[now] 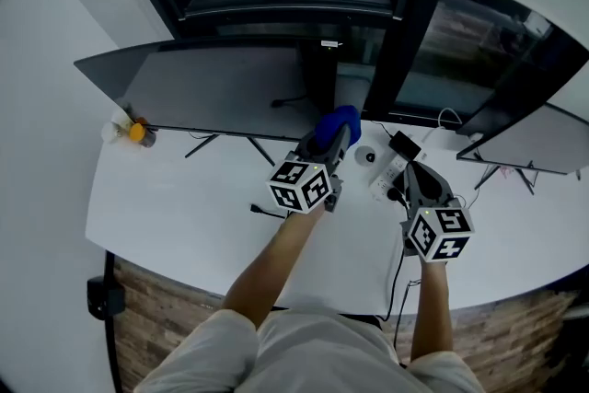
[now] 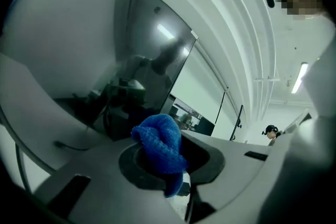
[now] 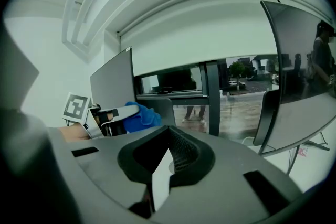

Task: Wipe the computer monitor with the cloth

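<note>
Monitor [image 1: 221, 92] is ahead and to the left of left gripper [image 1: 333, 143]; can't tell if they touch. Left gripper is clamped on the blue cloth [image 1: 337, 121], bunched at its tips. Right gripper [image 1: 410, 168] is just to the right, jaws together, nothing held.

I see the cloth [image 2: 160, 147] as nubbly, looped blue fabric. The monitor [image 1: 221, 92] screen looks dark and glossy and shows reflections. The table [image 1: 175, 198] is smooth matt white. The right gripper [image 3: 167, 157] is matt grey plastic, and its pad [image 3: 184, 152] is finely ribbed.
</note>
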A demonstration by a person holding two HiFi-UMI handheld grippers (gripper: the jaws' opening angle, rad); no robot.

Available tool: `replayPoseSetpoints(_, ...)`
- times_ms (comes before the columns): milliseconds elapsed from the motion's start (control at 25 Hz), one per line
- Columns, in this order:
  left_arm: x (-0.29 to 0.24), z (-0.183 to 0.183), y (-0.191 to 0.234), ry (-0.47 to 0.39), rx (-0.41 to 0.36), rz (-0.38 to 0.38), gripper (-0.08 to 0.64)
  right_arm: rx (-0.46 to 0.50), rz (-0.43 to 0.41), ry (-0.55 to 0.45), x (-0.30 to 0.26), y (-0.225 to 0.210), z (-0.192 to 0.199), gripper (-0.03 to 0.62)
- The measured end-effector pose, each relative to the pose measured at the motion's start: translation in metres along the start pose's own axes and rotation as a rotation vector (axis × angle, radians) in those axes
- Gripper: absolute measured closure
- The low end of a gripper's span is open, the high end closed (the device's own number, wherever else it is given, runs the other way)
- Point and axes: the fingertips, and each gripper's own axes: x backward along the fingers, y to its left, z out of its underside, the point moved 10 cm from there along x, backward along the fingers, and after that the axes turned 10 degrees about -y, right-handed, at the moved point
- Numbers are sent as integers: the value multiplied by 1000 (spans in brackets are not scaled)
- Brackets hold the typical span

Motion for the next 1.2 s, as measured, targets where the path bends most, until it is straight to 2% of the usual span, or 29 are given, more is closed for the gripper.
replayPoseSetpoints(200,-7,-41,-22,-32,-24,-8,485,6,20,-29,4,2,-28,578)
replayPoseSetpoints(360,-13,-75,-39,-84,-77,24,485,22,27,-56,11,6,-54,578)
replayPoseSetpoints(640,-22,-125,-60,-144,-88,88,485,65,17,-100,21,21,-89,577)
replayPoseSetpoints(880,-23,-165,-77,-218,-102,138,485,82,9,-116,23,43,-101,578)
replayPoseSetpoints(1080,-5,-178,-73,-173,-122,173,483,93,-6,-125,16,67,-107,578)
replayPoseSetpoints(1200,17,-185,-60,-122,-193,199,482,96,-10,-137,8,83,-110,577)
